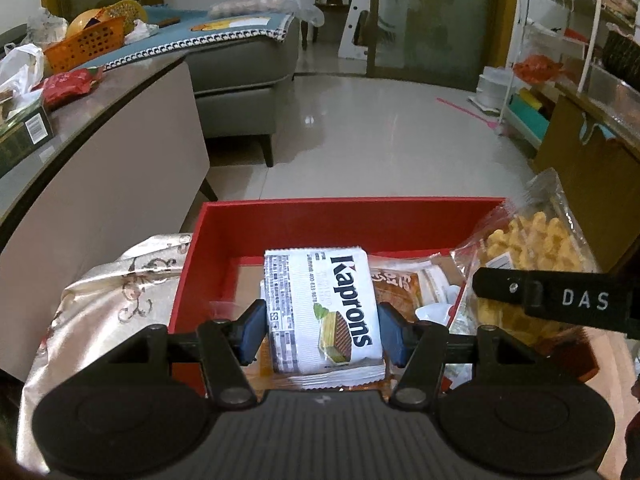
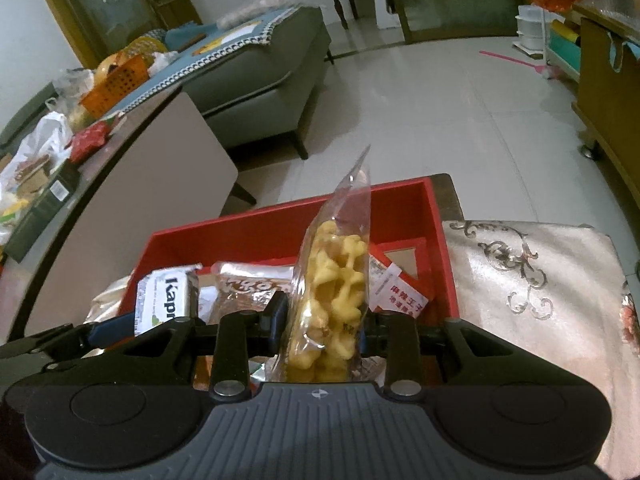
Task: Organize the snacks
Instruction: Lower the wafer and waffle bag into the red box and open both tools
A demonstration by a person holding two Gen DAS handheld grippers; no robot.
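Note:
A white Kaprons wafer pack (image 1: 324, 312) sits between the blue pads of my left gripper (image 1: 322, 322), which is shut on it just above the open red box (image 1: 352, 205). My right gripper (image 2: 322, 322) is shut on a clear bag of yellow puffed snacks (image 2: 336, 280), held upright over the same red box (image 2: 280, 216). A brown packet (image 2: 248, 288) and a packet with a red-and-white label (image 2: 400, 296) lie inside the box. In the left wrist view the puffed-snack bag (image 1: 532, 248) shows at the right; in the right wrist view the wafer pack (image 2: 168, 300) shows at the left.
The box rests on a pale embroidered cloth (image 2: 532, 280). To the left stands a grey table (image 1: 100, 184) with a red packet (image 1: 68, 84), a dark carton (image 1: 24, 136) and an orange basket (image 1: 86, 46). Beyond are a grey sofa (image 1: 244, 76), tiled floor (image 1: 380, 140) and a wooden cabinet (image 1: 588, 168).

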